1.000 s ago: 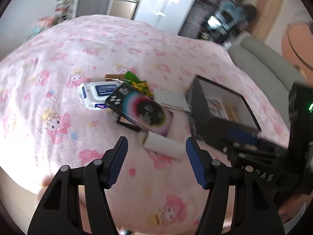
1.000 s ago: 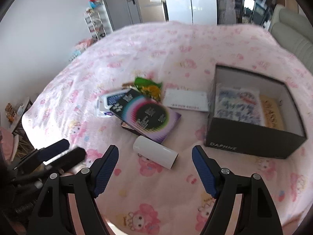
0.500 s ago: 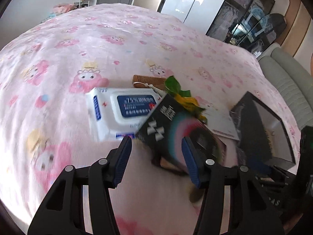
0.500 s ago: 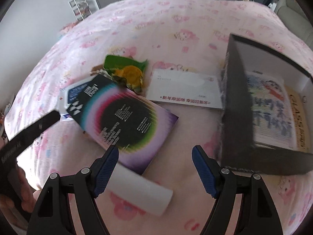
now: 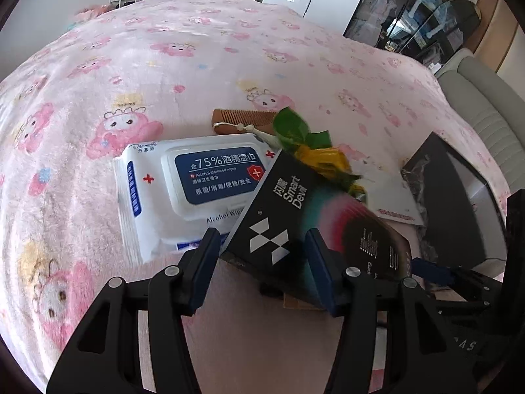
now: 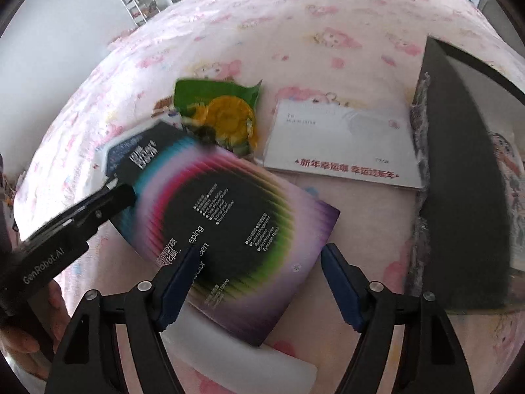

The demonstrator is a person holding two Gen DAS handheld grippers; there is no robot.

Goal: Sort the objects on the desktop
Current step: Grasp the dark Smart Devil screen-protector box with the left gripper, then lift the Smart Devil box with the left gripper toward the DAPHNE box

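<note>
The right gripper (image 6: 256,282) hangs over the near end of a black box with rainbow rings (image 6: 229,229), its blue fingers (image 6: 177,279) closing, one pad over the box face, the other off its right corner. Contact cannot be confirmed. The box lies on a pink bed cover (image 6: 295,16) and overlaps a white tube (image 6: 249,367) at the near edge. The left gripper (image 6: 82,216) reaches the box's far left corner. Beyond lie a green and yellow packet (image 6: 220,111) and a white envelope (image 6: 341,141). An open black carton (image 6: 466,197) stands at right.
</note>
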